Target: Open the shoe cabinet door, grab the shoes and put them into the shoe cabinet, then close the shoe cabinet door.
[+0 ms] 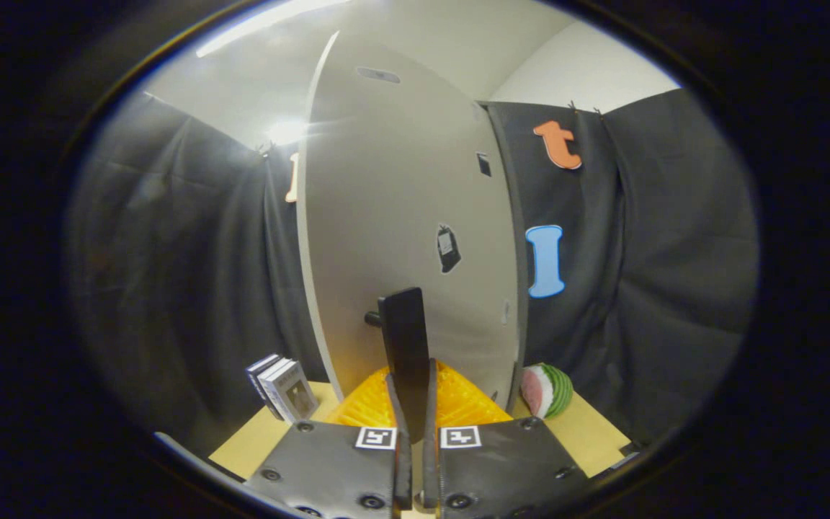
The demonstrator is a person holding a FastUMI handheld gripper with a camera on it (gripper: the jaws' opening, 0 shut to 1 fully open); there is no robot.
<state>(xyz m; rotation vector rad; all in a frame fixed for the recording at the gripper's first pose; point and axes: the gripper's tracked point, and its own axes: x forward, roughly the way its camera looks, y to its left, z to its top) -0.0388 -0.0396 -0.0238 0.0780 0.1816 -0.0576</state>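
One big pale panel, the shoe cabinet door (pixel 400 216), stands dead ahead of me on the tan surface (pixel 588 432), tall and upright, its long axis running straight up from the surface. Behind and beside it hangs the booth's dark cloth wall (pixel 170 274).

My hand-held gripper (pixel 415 425) is narrowed right down, and between its two fingers sits a flat black handle (pixel 406 346), a slim upright tab fixed to the door by a short dark stem on its left. Both fingers appear to press on the tab's lower end, though the contact is partly hidden by the tab itself. The handle's long axis is vertical, parallel to the door, so the fingers pinch it from either side.

Just beyond the fingers, at the door's foot, an orange ribbed thing (pixel 458 404) shows; I cannot tell what it is. To the right of the door lies a watermelon slice (pixel 546 390); to the left stand a few small books (pixel 282 388).

I judge the door-moving step is in hand; the swing must follow the door's hinge edge.
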